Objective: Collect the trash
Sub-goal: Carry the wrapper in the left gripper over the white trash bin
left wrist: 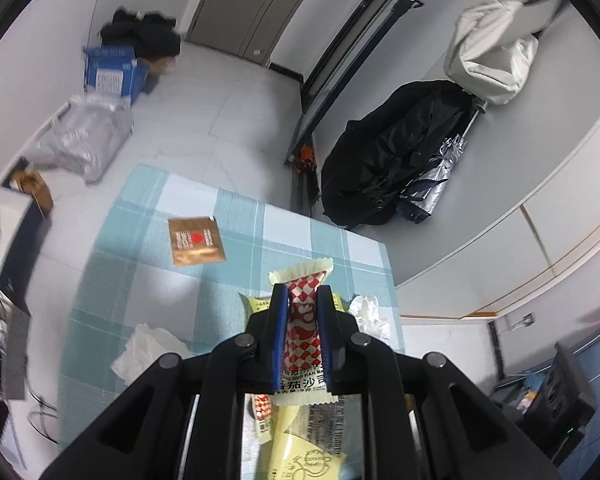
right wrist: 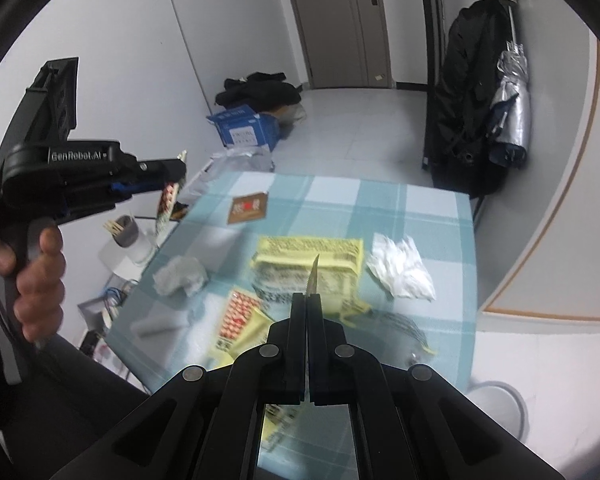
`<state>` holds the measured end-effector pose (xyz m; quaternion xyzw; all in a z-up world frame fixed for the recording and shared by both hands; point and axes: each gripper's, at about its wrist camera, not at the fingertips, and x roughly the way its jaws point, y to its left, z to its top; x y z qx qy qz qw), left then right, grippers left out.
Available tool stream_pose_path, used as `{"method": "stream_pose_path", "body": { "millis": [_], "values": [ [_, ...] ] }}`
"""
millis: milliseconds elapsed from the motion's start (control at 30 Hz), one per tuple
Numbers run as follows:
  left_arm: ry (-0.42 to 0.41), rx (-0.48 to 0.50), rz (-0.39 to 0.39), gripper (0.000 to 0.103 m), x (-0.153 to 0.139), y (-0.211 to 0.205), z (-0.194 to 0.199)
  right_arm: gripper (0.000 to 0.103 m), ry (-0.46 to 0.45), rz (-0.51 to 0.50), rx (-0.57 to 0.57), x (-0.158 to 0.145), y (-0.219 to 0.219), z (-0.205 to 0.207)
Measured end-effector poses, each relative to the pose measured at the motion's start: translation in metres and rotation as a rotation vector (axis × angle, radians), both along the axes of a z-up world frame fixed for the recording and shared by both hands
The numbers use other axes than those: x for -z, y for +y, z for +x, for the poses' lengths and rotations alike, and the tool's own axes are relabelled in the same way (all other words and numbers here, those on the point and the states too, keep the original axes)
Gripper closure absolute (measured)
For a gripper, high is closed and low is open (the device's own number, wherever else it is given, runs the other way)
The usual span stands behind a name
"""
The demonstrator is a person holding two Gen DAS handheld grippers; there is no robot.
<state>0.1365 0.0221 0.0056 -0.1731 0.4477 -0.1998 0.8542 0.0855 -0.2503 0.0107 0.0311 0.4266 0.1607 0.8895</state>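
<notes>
The left gripper [left wrist: 303, 294] has its fingers clamped on a red-checked wrapper [left wrist: 305, 312]; the right gripper [right wrist: 306, 300] has its fingers pressed together, pinching a thin wrapper edge [right wrist: 313, 274].

The left gripper [right wrist: 178, 178] is black plastic with a white "GenRobot.AI" marking, blue parts and a silver screw, and the right gripper [right wrist: 307, 300] has black fingers with round grey pivot pins.

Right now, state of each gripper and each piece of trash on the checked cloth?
left gripper: shut on red-and-white checked snack wrapper, lifted.
right gripper: shut on thin serrated wrapper strip.
brown square sachet: flat, untouched.
large yellow printed wrapper: flat on cloth.
white crumpled tissue: loose on cloth.
grey crumpled tissue: loose on cloth.
</notes>
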Motion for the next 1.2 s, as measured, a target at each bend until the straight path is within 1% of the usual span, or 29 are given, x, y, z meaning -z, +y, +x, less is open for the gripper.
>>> {"method": "stream_pose_path", "body": {
  "millis": [67, 133, 300, 433, 500, 533, 700, 900, 1067, 1133, 1200],
  "values": [
    [-0.037, 0.011, 0.017, 0.093, -0.006, -0.003, -0.007, 0.103, -0.004, 0.022, -0.001, -0.005, 0.000, 0.002],
    [-0.051, 0.011, 0.026, 0.093, -0.009, -0.004, -0.010, 0.103, -0.007, 0.040, 0.003, -0.009, -0.001, 0.003],
    [-0.090, 0.006, 0.018, 0.092, -0.018, -0.004, -0.019, 0.103, -0.019, 0.098, 0.023, -0.023, -0.009, 0.005],
    [-0.140, 0.017, 0.007, 0.093, -0.030, -0.009, -0.028, 0.103, -0.035, 0.134, 0.042, -0.038, -0.015, 0.004],
    [-0.175, 0.021, 0.029, 0.093, -0.037, -0.015, -0.033, 0.103, -0.050, 0.144, 0.043, -0.049, -0.019, 0.003],
    [-0.195, 0.039, 0.029, 0.092, -0.042, -0.021, -0.036, 0.103, -0.057, 0.149, 0.044, -0.054, -0.021, 0.003],
    [-0.242, 0.096, -0.001, 0.092, -0.061, -0.040, -0.046, 0.103, -0.101, 0.161, 0.055, -0.085, -0.034, -0.005],
    [-0.301, 0.185, -0.043, 0.092, -0.089, -0.077, -0.056, 0.103, -0.170, 0.156, 0.104, -0.128, -0.063, -0.018],
    [-0.323, 0.264, -0.076, 0.092, -0.106, -0.109, -0.061, 0.103, -0.234, 0.141, 0.182, -0.159, -0.096, -0.031],
    [-0.311, 0.304, -0.100, 0.092, -0.108, -0.123, -0.061, 0.103, -0.255, 0.129, 0.225, -0.168, -0.111, -0.039],
    [-0.290, 0.358, -0.118, 0.092, -0.108, -0.141, -0.061, 0.103, -0.257, 0.122, 0.272, -0.171, -0.129, -0.047]
  ]
}}
